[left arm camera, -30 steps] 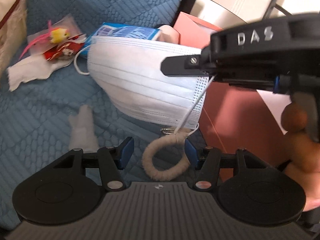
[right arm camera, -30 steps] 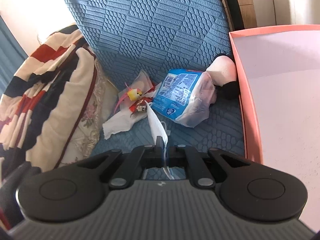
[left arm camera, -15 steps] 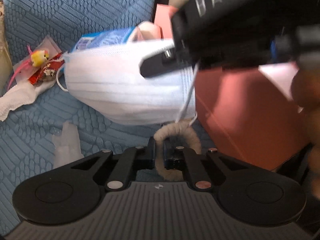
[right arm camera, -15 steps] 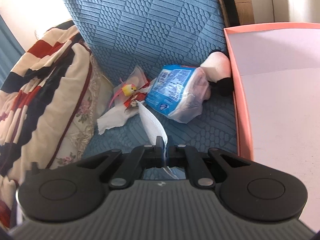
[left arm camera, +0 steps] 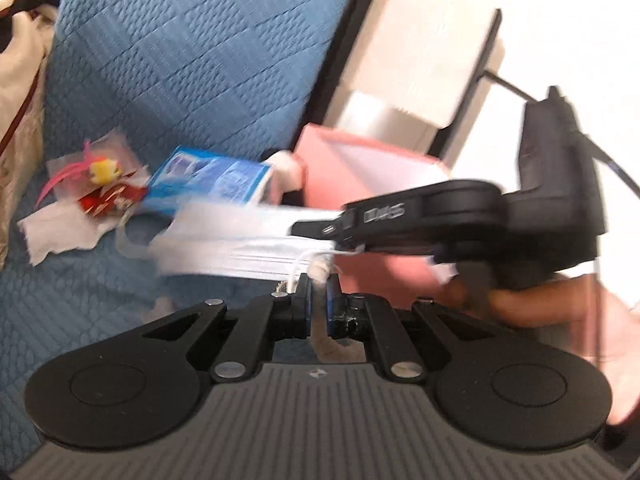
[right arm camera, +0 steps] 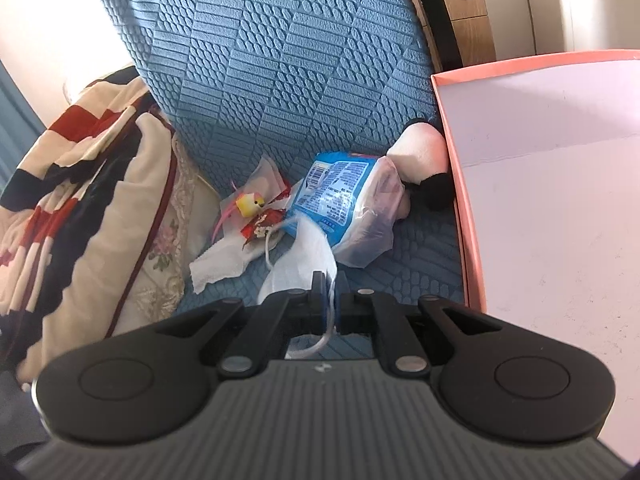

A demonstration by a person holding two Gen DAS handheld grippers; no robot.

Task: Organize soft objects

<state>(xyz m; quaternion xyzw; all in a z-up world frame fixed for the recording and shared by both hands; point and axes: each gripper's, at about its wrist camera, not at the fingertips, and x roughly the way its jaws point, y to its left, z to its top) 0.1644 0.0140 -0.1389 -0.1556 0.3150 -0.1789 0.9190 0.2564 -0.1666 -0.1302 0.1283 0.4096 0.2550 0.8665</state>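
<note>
A: Big blue quilted sofa point(right arm camera: 280, 80) fills the scene, pink box point(right arm camera: 560, 200) open at its right end.

B: And the face mask point(left arm camera: 248, 240) hangs above the seat, just left of that box, pinched at one edge by the right hand-held gripper point(right arm camera: 325, 292).

A: Left hand-held gripper point(left arm camera: 318, 284)?

B: Clamped on a fuzzy beige loop point(left arm camera: 319, 269), right under the mask. Blue tissue pack point(right arm camera: 340, 200) lies on the seat behind.
</note>
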